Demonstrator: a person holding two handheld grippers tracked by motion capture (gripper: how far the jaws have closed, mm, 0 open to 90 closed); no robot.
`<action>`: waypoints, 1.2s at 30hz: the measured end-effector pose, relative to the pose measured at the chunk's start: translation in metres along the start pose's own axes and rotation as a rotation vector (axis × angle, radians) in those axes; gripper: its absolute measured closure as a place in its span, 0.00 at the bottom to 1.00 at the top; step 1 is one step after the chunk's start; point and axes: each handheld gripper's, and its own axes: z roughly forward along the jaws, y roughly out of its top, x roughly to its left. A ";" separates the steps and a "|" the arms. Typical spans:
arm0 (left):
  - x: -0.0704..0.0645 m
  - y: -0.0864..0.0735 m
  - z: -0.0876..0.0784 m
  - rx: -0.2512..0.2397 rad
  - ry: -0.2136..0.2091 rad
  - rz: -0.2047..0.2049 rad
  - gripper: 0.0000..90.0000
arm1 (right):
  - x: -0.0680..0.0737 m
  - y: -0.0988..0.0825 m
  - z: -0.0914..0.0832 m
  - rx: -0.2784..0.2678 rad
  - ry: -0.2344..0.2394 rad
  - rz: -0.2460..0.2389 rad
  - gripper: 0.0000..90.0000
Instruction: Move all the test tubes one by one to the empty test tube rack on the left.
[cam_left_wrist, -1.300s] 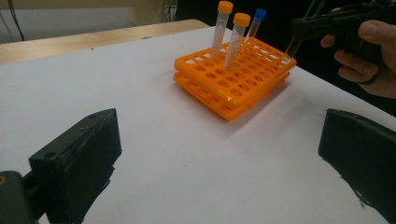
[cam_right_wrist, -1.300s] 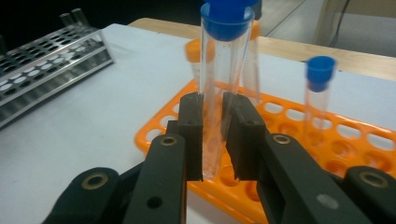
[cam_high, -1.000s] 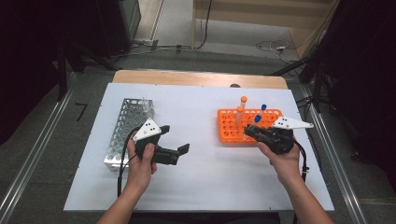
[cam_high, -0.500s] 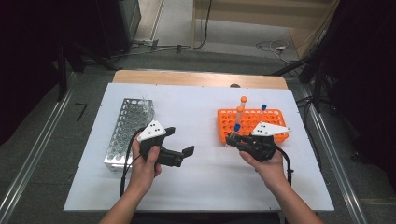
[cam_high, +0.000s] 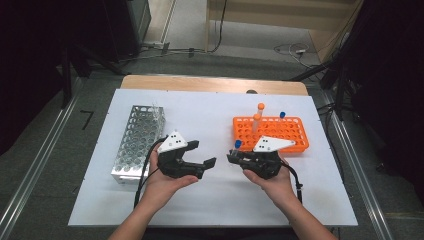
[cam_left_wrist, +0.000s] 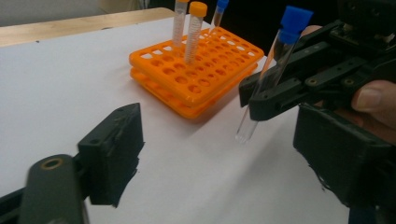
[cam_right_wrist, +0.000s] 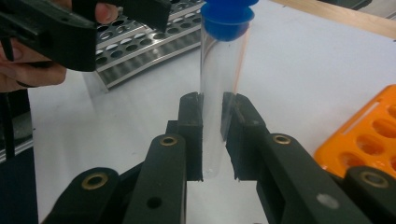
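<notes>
Since a second ago, right gripper (cam_high: 233, 158) has come away from the orange rack (cam_high: 295, 127) toward the middle of the counter (cam_high: 210, 115), bringing a blue-capped tube (cam_high: 236, 148); left gripper (cam_high: 205, 159) has kept its place and its fingers have just been closing, with nothing between them.

High view:
- Metal rack (cam_high: 136, 142), left side of counter: rows of round holes; contents too small to tell.
- Orange rack, right side: two orange-capped tubes (cam_high: 259, 116) upright toward its left end; one blue-capped rack tube (cam_high: 282, 116) upright at the far edge.
- Blue-capped tube: off the rack, held upright at the tip of the right gripper, between the two hands.
- Left gripper: fingers apart, pointed toward the right gripper, gap bare.

Left gripper view:
- Own fingers (cam_left_wrist: 114, 151): parted, counter showing between them.
- Orange rack (cam_left_wrist: 187, 84): most holes unfilled; two orange-capped tubes (cam_left_wrist: 194, 30) side by side, a blue-capped rack tube (cam_left_wrist: 218, 11) behind them.
- Right gripper (cam_left_wrist: 261, 95): clamped on the clear blue-capped tube (cam_left_wrist: 275, 56), which tilts a little, its lower end above the counter (cam_left_wrist: 70, 70).

Right gripper view:
- Own fingers (cam_right_wrist: 191, 126): closed on the tube (cam_right_wrist: 219, 79) at its lower half; tube clear, nothing visible inside, blue cap on top.
- Metal rack (cam_right_wrist: 140, 49) beyond, holes unfilled where visible.
- Orange rack (cam_right_wrist: 369, 130): corner at right, holes unfilled.
</notes>
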 end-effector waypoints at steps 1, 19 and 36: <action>-0.001 0.000 0.000 -0.002 -0.005 -0.001 0.23 | 0.002 0.000 0.002 0.003 0.002 -0.002 0.83; -0.011 0.001 0.002 -0.011 -0.120 0.018 0.55 | 0.037 0.005 0.024 0.044 0.067 -0.086 0.83; -0.018 0.000 0.003 0.005 -0.113 0.093 0.84 | 0.043 0.004 0.030 0.075 0.086 -0.086 0.83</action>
